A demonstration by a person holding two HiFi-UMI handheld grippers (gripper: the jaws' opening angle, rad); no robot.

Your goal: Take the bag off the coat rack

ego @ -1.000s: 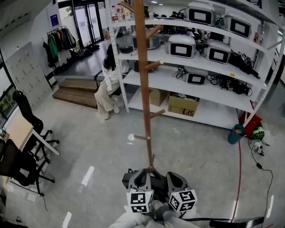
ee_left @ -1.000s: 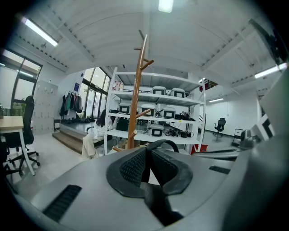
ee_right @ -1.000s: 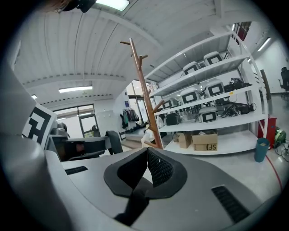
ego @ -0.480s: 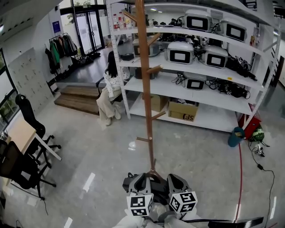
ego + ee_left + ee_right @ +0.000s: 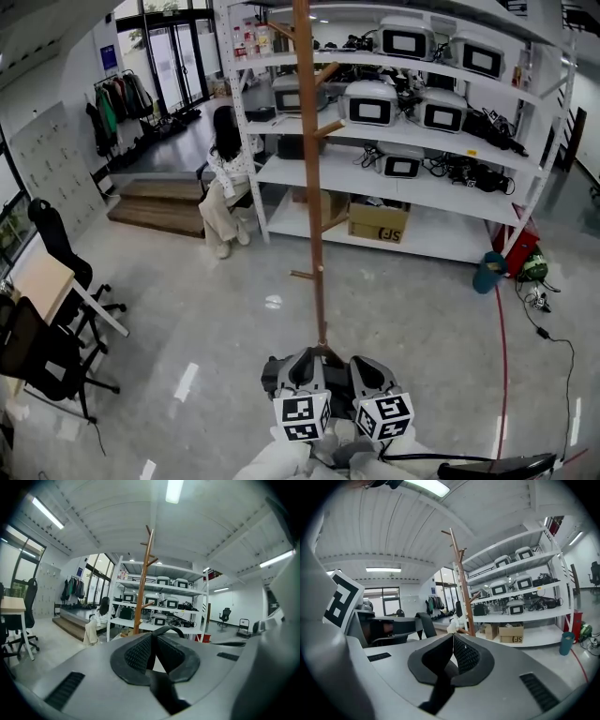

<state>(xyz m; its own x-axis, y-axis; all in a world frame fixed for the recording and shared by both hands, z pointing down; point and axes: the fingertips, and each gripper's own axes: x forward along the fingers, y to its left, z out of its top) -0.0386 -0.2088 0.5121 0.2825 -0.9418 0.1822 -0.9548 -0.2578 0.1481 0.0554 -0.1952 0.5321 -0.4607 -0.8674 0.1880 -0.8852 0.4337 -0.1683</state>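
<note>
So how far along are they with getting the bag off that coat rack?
Mostly done, it seems: the coat rack has nothing hanging on its pegs in the head view. In hand: the left gripper has its jaws closed on a black looped strap, probably the bag's handle; the bag's body isn't clearly visible. The right gripper is shut, empty. Left: carry it clear and set it down.
</note>
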